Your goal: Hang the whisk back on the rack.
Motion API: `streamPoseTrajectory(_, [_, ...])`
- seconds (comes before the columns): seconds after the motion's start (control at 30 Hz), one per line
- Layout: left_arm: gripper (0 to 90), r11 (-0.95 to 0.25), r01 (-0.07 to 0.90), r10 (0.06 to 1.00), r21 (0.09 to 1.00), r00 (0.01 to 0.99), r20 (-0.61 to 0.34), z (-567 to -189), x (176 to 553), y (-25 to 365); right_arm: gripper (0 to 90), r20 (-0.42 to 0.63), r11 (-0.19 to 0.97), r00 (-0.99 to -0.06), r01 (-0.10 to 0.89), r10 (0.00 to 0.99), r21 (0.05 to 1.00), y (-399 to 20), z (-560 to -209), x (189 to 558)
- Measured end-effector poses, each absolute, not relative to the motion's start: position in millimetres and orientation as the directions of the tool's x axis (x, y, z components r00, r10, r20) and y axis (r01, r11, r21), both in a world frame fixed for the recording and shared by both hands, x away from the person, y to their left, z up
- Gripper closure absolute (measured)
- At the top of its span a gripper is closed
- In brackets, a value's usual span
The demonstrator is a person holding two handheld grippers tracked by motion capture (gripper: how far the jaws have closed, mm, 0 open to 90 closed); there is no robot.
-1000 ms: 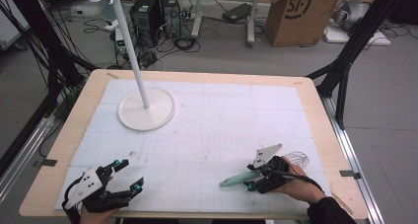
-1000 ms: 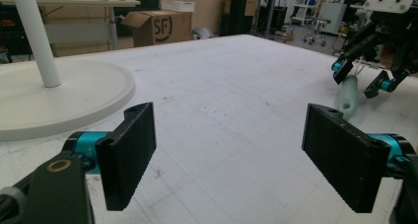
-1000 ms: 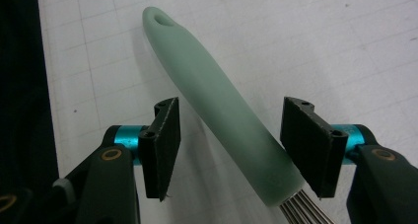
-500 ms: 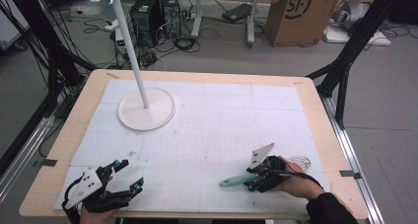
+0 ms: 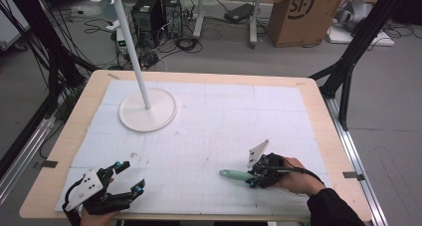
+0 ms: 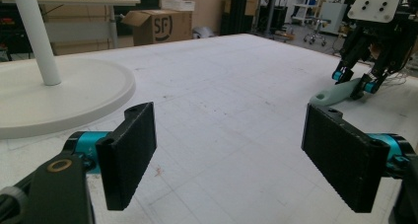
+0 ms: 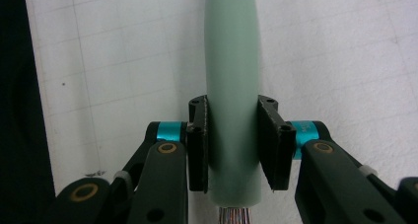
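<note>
My right gripper [image 5: 257, 177] has swung its grey plate upright over the last second and stays clamped on the pale green plastic handle [image 7: 231, 86], low over the white mat [image 5: 214, 131]: a lift looks near. My left gripper [image 6: 229, 160] rests wide open, empty.

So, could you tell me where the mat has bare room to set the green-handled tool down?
Widest free patch: the mat's middle and far right, between the white stand base and the table's right edge. Also bare is the near strip between the open left gripper and the right gripper clamping the green handle. Crowded: the far-left corner.
</note>
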State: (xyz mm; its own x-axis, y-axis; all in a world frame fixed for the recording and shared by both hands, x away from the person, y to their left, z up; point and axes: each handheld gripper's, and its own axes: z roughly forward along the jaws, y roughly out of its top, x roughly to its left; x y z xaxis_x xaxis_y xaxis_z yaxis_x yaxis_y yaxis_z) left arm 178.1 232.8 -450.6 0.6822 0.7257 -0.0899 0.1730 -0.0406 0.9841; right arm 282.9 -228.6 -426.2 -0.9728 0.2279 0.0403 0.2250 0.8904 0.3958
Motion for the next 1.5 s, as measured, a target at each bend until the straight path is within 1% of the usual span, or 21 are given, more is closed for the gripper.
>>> streamPoseTrajectory(0.03, [21.7, -0.042, 0.174, 0.726, 0.984, 0.682, -0.09, -450.6, 178.3, 232.8, 69.0, 0.042, 0.889, -0.972, 0.228, 0.231, 0.396, -228.8, -425.6, 283.0])
streamPoseTrajectory(0.07, [21.6, -0.042, 0.175, 0.726, 0.984, 0.682, -0.09, -450.6, 178.4, 232.8, 69.0, 0.043, 0.875, -0.97, 0.235, 0.24, 0.423, -229.8, -423.5, 285.3])
streamPoseTrajectory(0.13, [21.7, -0.041, 0.174, 0.726, 0.984, 0.682, -0.091, -450.4, 178.4, 232.9, 69.0, 0.046, 0.866, -0.969, 0.239, 0.244, 0.44, -230.6, -421.7, 286.8])
streamPoseTrajectory(0.43, [21.7, -0.027, 0.175, 0.727, 0.984, 0.679, -0.101, -450.3, 178.4, 233.4, 69.1, 0.039, 0.708, -0.937, 0.29, 0.348, 0.644, -236.1, -385.9, 310.3])
streamPoseTrajectory(0.47, [21.7, -0.023, 0.176, 0.727, 0.984, 0.679, -0.105, -450.4, 178.5, 233.5, 69.1, 0.053, 0.668, -0.93, 0.3, 0.364, 0.681, -236.3, -379.6, 314.7])
streamPoseTrajectory(0.53, [21.8, -0.023, 0.176, 0.726, 0.984, 0.68, -0.105, -450.4, 179.0, 234.4, 69.1, 0.06, 0.653, -0.927, 0.305, 0.37, 0.693, -235.8, -377.0, 315.9])
streamPoseTrajectory(0.63, [21.8, -0.02, 0.177, 0.724, 0.984, 0.681, -0.108, -450.5, 179.3, 234.6, 69.1, 0.098, 0.585, -0.922, 0.316, 0.374, 0.747, -232.9, -365.7, 320.9])
streamPoseTrajectory(0.7, [21.8, -0.016, 0.177, 0.723, 0.984, 0.681, -0.111, -450.5, 179.1, 234.3, 69.1, 0.139, 0.502, -0.919, 0.323, 0.369, 0.802, -230.2, -354.2, 326.7])
streamPoseTrajectory(0.73, [21.8, -0.019, 0.174, 0.722, 0.985, 0.684, -0.107, -450.0, 179.0, 234.3, 69.1, 0.139, 0.502, -0.919, 0.323, 0.369, 0.802, -230.2, -354.2, 326.7])
streamPoseTrajectory(0.83, [21.8, -0.013, 0.169, 0.719, 0.986, 0.687, -0.108, -449.1, 178.5, 234.1, 69.1, 0.186, 0.423, -0.911, 0.342, 0.367, 0.839, -225.9, -341.5, 332.6])
streamPoseTrajectory(0.9, [21.9, -0.013, 0.168, 0.719, 0.986, 0.687, -0.107, -449.0, 178.7, 234.6, 69.1, 0.202, 0.392, -0.912, 0.342, 0.357, 0.854, -221.4, -333.0, 338.0])
streamPoseTrajectory(1.37, [22.1, 0.027, 0.17, 0.713, 0.985, 0.687, -0.138, -447.5, 179.5, 238.8, 69.0, 0.226, 0.256, -0.935, 0.297, 0.272, 0.92, -170.5, -263.4, 380.2])
streamPoseTrajectory(1.5, [22.1, 0.027, 0.172, 0.718, 0.985, 0.682, -0.139, -448.1, 179.3, 240.2, 69.1, 0.22, 0.245, -0.943, 0.281, 0.251, 0.928, -155.3, -245.7, 390.4])
